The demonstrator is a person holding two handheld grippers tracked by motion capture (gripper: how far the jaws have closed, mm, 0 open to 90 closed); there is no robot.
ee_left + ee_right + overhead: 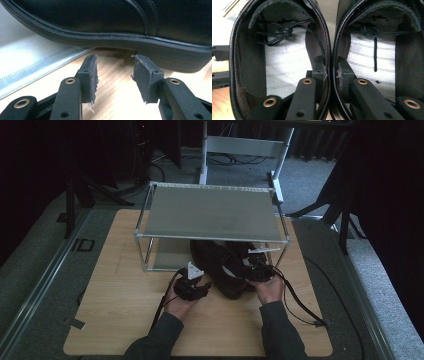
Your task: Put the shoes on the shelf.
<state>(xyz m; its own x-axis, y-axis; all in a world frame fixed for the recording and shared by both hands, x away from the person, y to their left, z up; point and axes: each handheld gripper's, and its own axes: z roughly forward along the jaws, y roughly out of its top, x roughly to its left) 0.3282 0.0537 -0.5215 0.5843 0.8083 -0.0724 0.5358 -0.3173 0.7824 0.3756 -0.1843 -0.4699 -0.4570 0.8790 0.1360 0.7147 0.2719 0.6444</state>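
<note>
the right gripper (331, 72) has one jaw inside each of the two black shoes (329, 50), pinching their adjoining inner walls together, so it holds the pair as one bundle by the collars. in the high view the pair (225, 265) lies just ahead of this gripper (257, 271), toes reaching under the top shelf of the metal shoe rack (210, 212) and over its lower shelf (165, 260), heels out over the wooden table (125, 320). the left gripper (115, 75) stands wide apart and grips nothing; its pads (91, 75) sit just short of the near shoe's sole edge (125, 42), low beside the heel, with bare table wood between them. the step in hand looks like seating the pair on the lower shelf, the right gripper carrying and the left one ready to steady or nudge. the next move probably calls for pushing the pair further forward from the right gripper, kept level and low enough to clear the top shelf, while the left gripper guides the outer side so the shoes go in straight; the pinch should hold until both soles rest fully on the shelf.
</note>
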